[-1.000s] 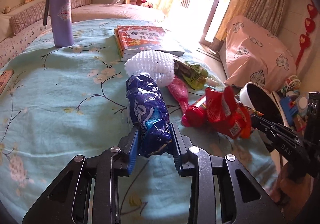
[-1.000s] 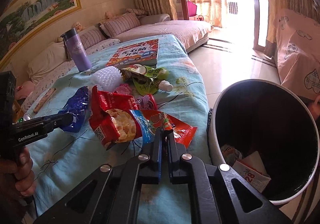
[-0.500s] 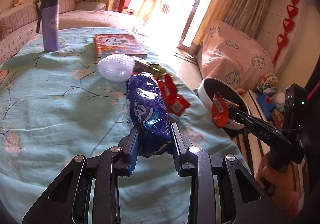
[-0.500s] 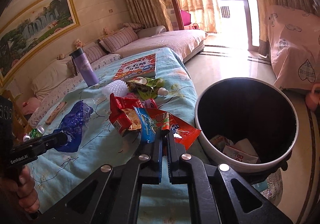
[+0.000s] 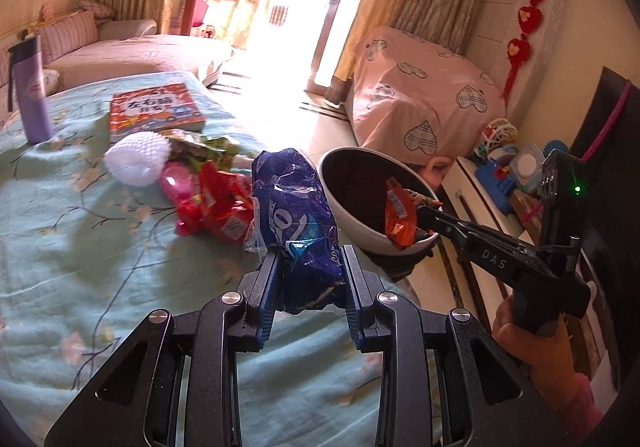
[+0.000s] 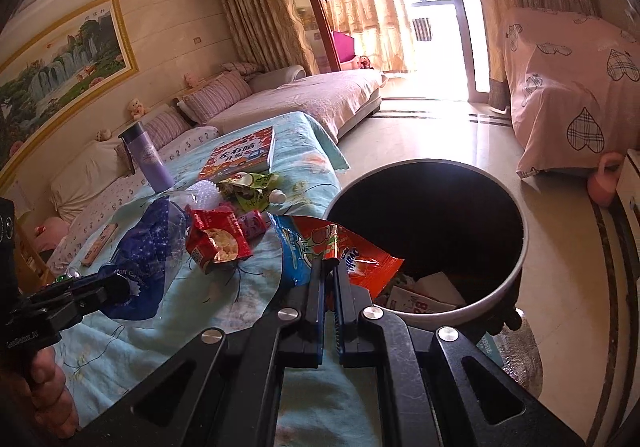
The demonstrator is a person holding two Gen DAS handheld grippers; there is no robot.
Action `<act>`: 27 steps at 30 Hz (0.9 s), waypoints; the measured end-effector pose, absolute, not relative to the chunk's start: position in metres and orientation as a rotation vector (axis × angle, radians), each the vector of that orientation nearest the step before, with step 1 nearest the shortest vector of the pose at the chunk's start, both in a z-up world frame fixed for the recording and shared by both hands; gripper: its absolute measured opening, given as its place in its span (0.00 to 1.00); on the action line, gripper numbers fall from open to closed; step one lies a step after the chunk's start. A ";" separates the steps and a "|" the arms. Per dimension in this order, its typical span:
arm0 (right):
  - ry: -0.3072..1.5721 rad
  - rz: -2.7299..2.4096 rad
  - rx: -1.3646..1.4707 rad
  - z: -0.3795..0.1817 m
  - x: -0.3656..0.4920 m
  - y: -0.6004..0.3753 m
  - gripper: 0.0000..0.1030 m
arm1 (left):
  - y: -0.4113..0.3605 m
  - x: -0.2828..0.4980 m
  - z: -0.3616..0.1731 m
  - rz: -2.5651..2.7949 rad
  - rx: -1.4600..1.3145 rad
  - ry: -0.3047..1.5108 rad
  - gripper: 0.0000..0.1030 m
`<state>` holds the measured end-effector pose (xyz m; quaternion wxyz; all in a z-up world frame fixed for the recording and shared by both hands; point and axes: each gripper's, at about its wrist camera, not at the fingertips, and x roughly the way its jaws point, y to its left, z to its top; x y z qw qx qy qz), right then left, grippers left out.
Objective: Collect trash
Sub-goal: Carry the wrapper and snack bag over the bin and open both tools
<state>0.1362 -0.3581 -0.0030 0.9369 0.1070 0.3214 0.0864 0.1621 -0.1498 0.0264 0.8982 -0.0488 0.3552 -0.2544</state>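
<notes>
My left gripper [image 5: 308, 263] is shut on a crumpled blue snack bag [image 5: 296, 215] and holds it above the table near its right edge; the bag also shows in the right wrist view [image 6: 148, 251]. My right gripper [image 6: 330, 267] is shut on an orange and blue wrapper [image 6: 340, 247], held at the rim of the round bin [image 6: 516, 271]. In the left wrist view the wrapper [image 5: 400, 213] hangs over the bin's [image 5: 348, 211] opening. A red snack bag [image 6: 218, 239], a green pouch [image 6: 250, 187] and a pink packet [image 6: 252, 225] lie on the table.
On the light blue floral tablecloth [image 5: 80, 239] stand a purple flask [image 5: 32, 95], a red book [image 5: 154, 111] and a white bumpy ball [image 5: 138, 157]. The bin holds paper scraps [image 6: 420, 293]. A pink covered piece of furniture [image 5: 420, 107] stands beyond the bin.
Both grippers have swung right toward the bin. The orange wrapper has moved from over the table to the bin's rim. The blue bag has come closer to the table's right edge.
</notes>
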 end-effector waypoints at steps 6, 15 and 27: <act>0.650 0.145 0.238 -0.003 0.138 -0.380 0.04 | -0.184 0.173 0.026 -0.567 -0.071 0.748 0.27; 0.648 0.098 0.259 -0.005 0.149 -0.411 0.04 | -0.232 0.195 0.026 -0.619 -0.025 0.772 0.27; 0.662 0.070 0.289 -0.009 0.171 -0.438 0.04 | -0.275 0.231 0.010 -0.647 0.004 0.843 0.27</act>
